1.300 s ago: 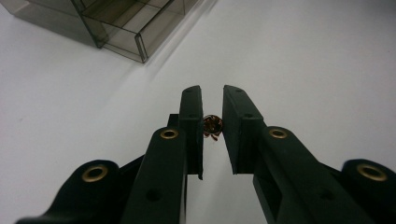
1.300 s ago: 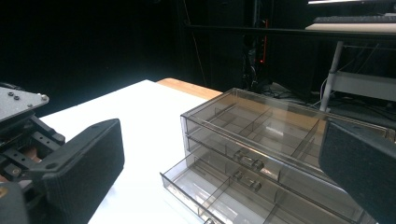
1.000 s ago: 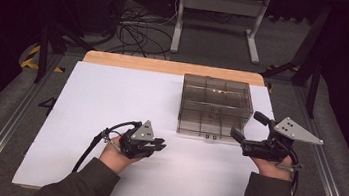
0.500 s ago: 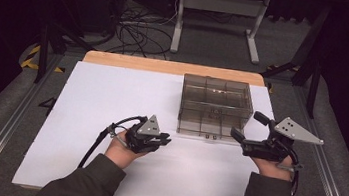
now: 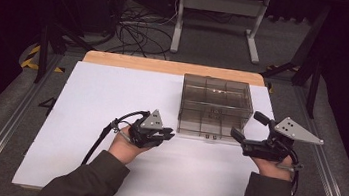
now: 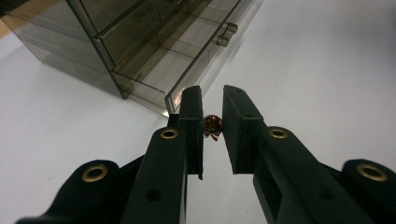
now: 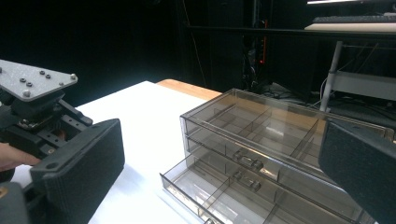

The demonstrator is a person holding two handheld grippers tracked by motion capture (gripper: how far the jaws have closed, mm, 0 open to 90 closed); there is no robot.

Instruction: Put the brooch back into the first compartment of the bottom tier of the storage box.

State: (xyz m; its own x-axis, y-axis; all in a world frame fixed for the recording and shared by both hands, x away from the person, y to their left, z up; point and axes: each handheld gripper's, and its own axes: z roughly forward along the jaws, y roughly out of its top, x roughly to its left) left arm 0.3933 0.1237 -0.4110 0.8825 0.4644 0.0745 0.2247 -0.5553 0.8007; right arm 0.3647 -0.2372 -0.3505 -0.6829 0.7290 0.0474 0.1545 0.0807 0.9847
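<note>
Left gripper view | left tool point(image 6: 213, 126) pinching small reddish object point(image 6: 211, 127), mostly hidden | right tool point(image 5: 249, 128) spread

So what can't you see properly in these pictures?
- Small reddish-brown thing, left gripper view: the black jaws cover its sides; too small to identify.
- Smoky clear plastic drawer box, right gripper view: its open bottom drawer runs off the bottom edge.
- High view: too far to show which drawer is open.
</note>
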